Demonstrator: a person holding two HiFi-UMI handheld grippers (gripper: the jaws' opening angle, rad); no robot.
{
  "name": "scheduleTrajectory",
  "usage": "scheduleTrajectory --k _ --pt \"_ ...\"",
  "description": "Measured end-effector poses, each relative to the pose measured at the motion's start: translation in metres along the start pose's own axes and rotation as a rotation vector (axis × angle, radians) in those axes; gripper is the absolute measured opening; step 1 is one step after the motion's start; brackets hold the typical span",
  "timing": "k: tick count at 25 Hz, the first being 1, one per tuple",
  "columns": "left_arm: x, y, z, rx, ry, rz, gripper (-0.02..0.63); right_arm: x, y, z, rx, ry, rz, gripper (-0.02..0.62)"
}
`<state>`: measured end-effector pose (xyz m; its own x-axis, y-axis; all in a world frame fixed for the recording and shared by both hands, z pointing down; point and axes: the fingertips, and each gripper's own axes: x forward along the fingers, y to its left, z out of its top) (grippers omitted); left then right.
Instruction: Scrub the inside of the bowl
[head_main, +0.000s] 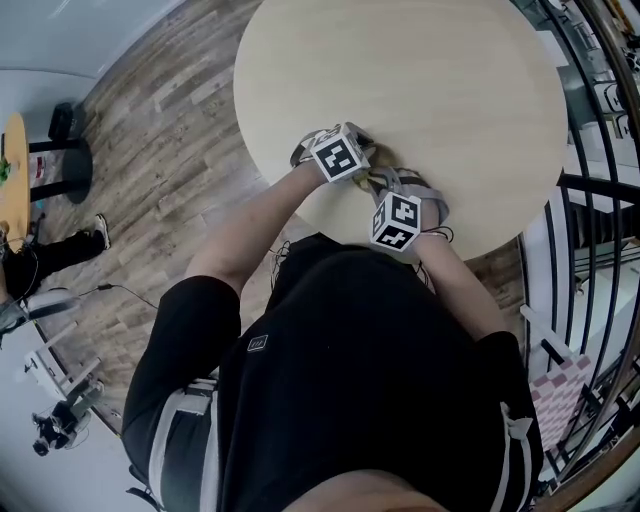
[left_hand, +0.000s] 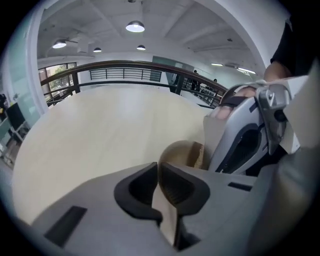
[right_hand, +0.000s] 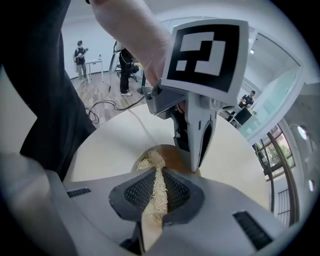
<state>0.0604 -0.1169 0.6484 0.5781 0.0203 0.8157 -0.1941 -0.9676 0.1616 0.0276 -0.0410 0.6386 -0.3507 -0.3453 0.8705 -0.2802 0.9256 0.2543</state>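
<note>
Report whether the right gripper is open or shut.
Shut: the right gripper has its jaws clamped on a pale fibrous scrubber that sticks out between them.

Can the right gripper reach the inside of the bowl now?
Probably yes: the right gripper, shut on the scrub pad, is right at the open bowl; the left gripper pinches only the rim at one side.

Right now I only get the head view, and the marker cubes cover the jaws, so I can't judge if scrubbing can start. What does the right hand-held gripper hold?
Observer: The right hand-held gripper is shut on a pale fibrous scrubber.
Operator: And the left?
Observer: The left hand-held gripper pinches the wall of the brown bowl.
Operator: Scrubber in the bowl?
Observer: Its tip shows over the near rim; contact unclear.
</note>
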Motion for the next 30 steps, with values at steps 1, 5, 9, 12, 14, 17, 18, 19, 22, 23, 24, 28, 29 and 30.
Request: scheduleTrajectory --k 1,5,9,12,14,17,18,19,22,23,24,28,29,30 --pt "0.002 0.001 -0.001 -0.007 0.004 -0.002 0.031 0.002 -0.001 -0.001 -0.011 0.006 0.005 0.044" --pt "0.001 0.0 -0.003 -0.014 -0.001 -0.01 0.031 0.012 0.003 -0.005 -0.081 0.043 0.017 0.044" --pt "-0.003 0.0 -0.01 -0.032 -0.022 0.004 0.031 0.028 0.002 -0.008 -0.121 0.074 0.022 0.043" --pt "-0.008 0.005 -0.017 -0.086 -0.045 0.027 0.032 0.032 -0.007 -0.008 -0.106 0.083 -0.001 0.044" --pt "-0.012 0.006 -0.02 -0.108 -0.061 0.03 0.032 0.034 -0.015 -0.01 -0.095 0.087 -0.033 0.044" --pt "-0.017 0.001 -0.02 -0.153 -0.092 0.01 0.035 0.035 -0.027 -0.012 -0.067 0.096 -0.071 0.044" --pt "-0.018 -0.002 -0.02 -0.178 -0.105 -0.002 0.037 0.035 -0.031 -0.014 -0.057 0.1 -0.083 0.044" --pt "-0.017 -0.004 -0.022 -0.203 -0.113 -0.005 0.04 0.034 -0.035 -0.016 -0.045 0.104 -0.094 0.044" --pt "-0.017 -0.007 -0.022 -0.273 -0.157 0.003 0.043 0.029 -0.048 -0.022 0.039 0.092 -0.121 0.044" --pt "-0.017 -0.007 -0.019 -0.292 -0.177 0.012 0.043 0.025 -0.053 -0.024 0.099 0.074 -0.127 0.044" --pt "-0.016 -0.006 -0.016 -0.309 -0.195 0.025 0.043 0.021 -0.059 -0.026 0.173 0.053 -0.135 0.044" --pt "-0.012 -0.005 -0.006 -0.375 -0.237 0.081 0.041 -0.002 -0.079 -0.035 0.416 -0.018 -0.176 0.044" --pt "-0.01 -0.005 -0.005 -0.39 -0.238 0.089 0.041 -0.008 -0.079 -0.036 0.426 -0.034 -0.176 0.044" --pt "-0.007 -0.005 -0.005 -0.405 -0.235 0.096 0.041 -0.013 -0.078 -0.035 0.414 -0.05 -0.17 0.044"
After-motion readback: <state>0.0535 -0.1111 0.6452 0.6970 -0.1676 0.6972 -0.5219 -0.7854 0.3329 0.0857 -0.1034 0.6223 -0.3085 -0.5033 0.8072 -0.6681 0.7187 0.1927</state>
